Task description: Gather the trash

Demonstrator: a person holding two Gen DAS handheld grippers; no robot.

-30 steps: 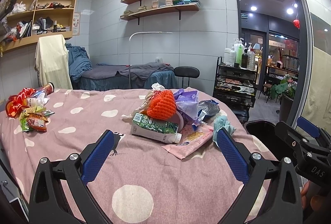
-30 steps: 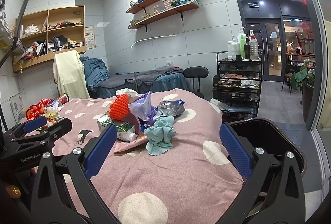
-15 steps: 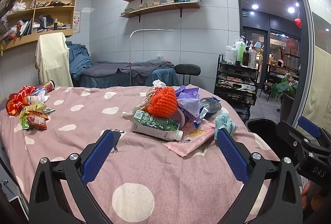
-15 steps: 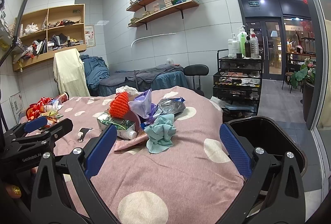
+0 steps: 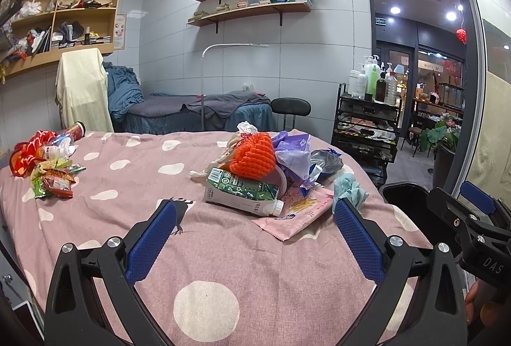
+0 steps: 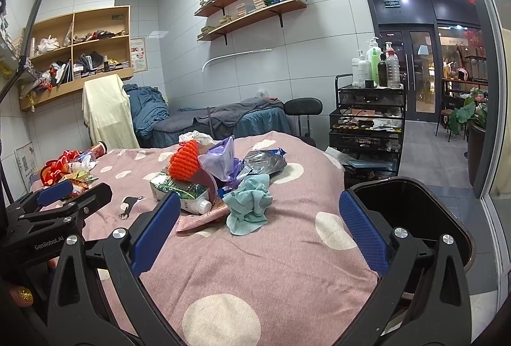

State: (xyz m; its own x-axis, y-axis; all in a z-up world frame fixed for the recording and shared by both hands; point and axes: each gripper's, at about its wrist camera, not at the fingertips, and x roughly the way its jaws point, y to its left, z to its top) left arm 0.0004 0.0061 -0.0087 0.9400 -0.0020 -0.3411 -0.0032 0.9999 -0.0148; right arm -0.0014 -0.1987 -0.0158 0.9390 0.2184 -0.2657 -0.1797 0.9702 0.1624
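Both grippers hovered above a bed covered in a pink sheet with pale spots (image 5: 134,215). The left gripper (image 5: 255,215) had its blue-padded fingers spread wide with nothing between them, pointed toward a heap of trash in the middle of the bed. The right gripper (image 6: 255,215) was likewise wide open and empty.

The heap held a green and white carton (image 5: 241,194) lying on its side with its capped end toward the camera, an orange foam net (image 5: 254,159) resting on top of it, a crumpled purple bag (image 5: 293,154) just beside the net, and a dark foil wrapper (image 5: 325,160) behind. A flat pink packet (image 5: 297,211) lay under the carton, and a crumpled light blue cloth (image 6: 249,205) sat at the near edge of the heap.

A second pile of snack wrappers (image 5: 52,180) lay well apart at the bed's far left. A black bin (image 6: 412,211) stood beside the bed on the right, its mouth open.
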